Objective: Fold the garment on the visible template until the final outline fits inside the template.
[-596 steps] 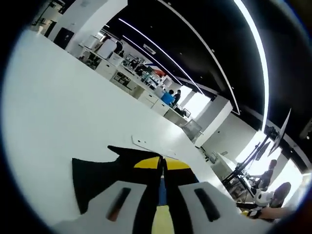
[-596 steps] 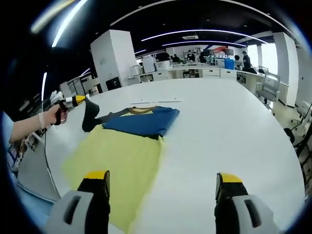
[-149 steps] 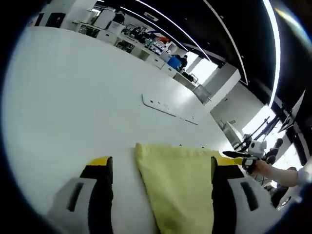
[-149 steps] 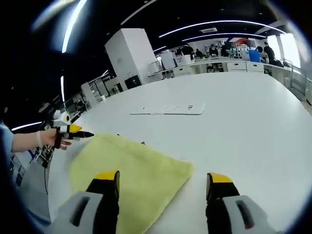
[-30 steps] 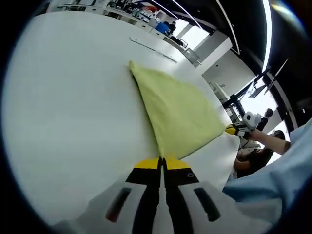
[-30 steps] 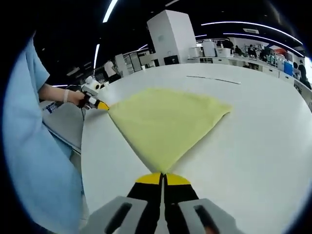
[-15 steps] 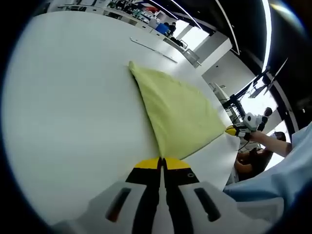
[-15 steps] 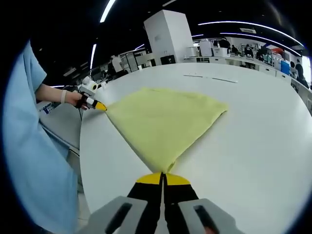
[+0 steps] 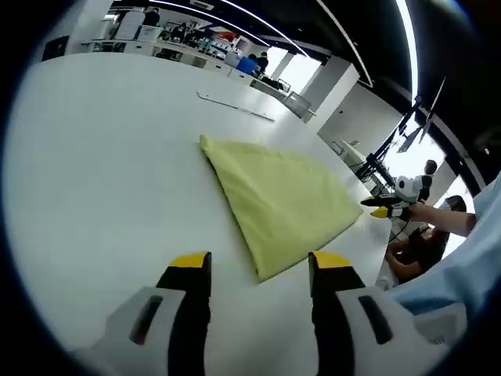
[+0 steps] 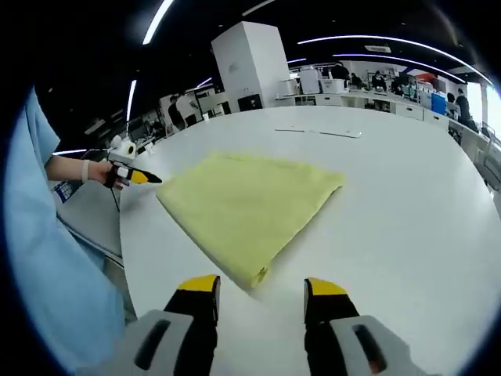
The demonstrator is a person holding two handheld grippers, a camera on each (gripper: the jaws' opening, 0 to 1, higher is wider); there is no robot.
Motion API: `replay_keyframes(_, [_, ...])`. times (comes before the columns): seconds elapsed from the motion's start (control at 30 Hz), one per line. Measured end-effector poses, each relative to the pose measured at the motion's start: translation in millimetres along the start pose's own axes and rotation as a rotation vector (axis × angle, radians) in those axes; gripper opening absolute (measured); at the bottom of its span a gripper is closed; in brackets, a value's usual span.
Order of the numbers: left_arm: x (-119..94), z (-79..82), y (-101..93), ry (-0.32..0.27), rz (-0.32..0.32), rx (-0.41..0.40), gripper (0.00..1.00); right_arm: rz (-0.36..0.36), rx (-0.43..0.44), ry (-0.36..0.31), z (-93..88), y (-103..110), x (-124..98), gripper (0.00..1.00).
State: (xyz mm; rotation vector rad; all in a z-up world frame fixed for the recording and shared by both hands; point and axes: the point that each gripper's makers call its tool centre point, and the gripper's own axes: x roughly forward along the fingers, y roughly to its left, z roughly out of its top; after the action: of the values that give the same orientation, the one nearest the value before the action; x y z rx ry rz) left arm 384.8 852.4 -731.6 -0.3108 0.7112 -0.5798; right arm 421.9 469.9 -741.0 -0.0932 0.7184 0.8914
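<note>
Folded yellow garment [image 9: 278,200] lies flat on the white table [image 9: 102,157]. Left gripper [image 9: 258,270] and right gripper [image 10: 258,288], jaws wide and empty, flank its near corners.

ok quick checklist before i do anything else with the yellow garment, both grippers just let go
1. Left gripper released: ok, jaws apart, the garment corner lies between the tips.
2. Right gripper released: ok, jaws apart, nothing held.
3. Yellow garment flat on the white table: ok, folded into one compact piece.
4. Garment wholly in sight: ok in both views.
5. Outline inside the template: cannot tell, no template outline shows around the cloth.
6. Near corner tidy: not ok, it looks slightly curled.
</note>
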Motion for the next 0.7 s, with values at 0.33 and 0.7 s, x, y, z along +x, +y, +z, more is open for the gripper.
replay_keyframes(0.33, [-8,1.0,-1.6,0.012,0.019,0.18,0.99,-0.089,-0.001,-0.01,5.3,2,-5,0.94])
replay_keyframes(0.7, [-10,0.5,-6.9,-0.021,0.015,0.145,0.99,-0.133,0.045,-0.071,21.5,20,-12,1.0])
